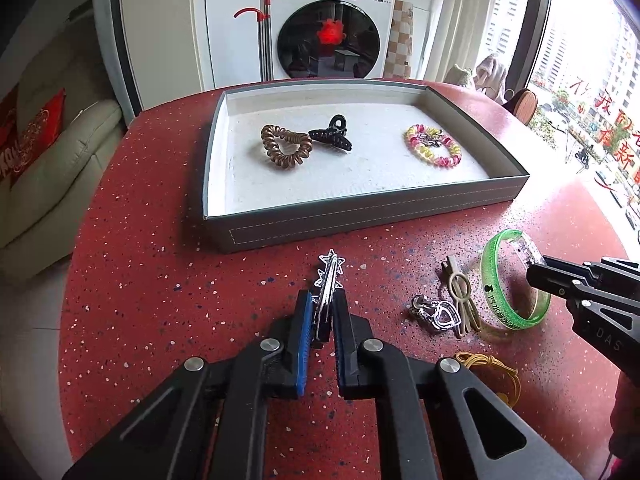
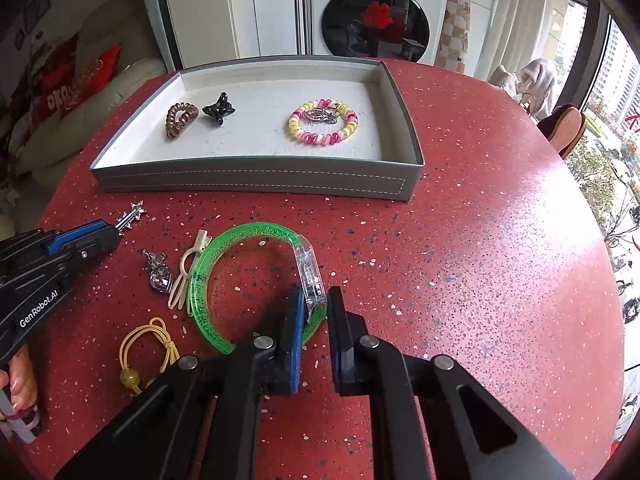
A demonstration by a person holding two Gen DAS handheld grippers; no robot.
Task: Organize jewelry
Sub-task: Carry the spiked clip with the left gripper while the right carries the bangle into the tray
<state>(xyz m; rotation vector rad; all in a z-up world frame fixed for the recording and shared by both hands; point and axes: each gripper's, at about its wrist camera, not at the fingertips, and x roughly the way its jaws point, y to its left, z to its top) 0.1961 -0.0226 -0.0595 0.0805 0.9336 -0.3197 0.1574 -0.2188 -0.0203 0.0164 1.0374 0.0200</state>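
Note:
A grey tray (image 1: 360, 216) (image 2: 256, 182) on the red table holds a brown coil hair tie (image 1: 285, 146) (image 2: 181, 118), a black claw clip (image 1: 333, 134) (image 2: 218, 110) and a pink-yellow coil bracelet (image 1: 432, 145) (image 2: 323, 126). My left gripper (image 1: 322, 304) (image 2: 116, 232) is shut on a silver star hair clip (image 1: 329, 280) (image 2: 131, 214) just in front of the tray. My right gripper (image 2: 314, 300) (image 1: 534, 272) is shut on the clear clasp of a green glitter bangle (image 2: 224, 280) (image 1: 508, 280), which rests on the table.
On the table between the grippers lie a beige hair clip (image 1: 460, 300) (image 2: 186, 270), a silver heart charm (image 1: 434, 314) (image 2: 160, 270) and a yellow elastic cord with a bead (image 1: 494, 372) (image 2: 146, 350). A washing machine (image 1: 328, 20) stands behind the table.

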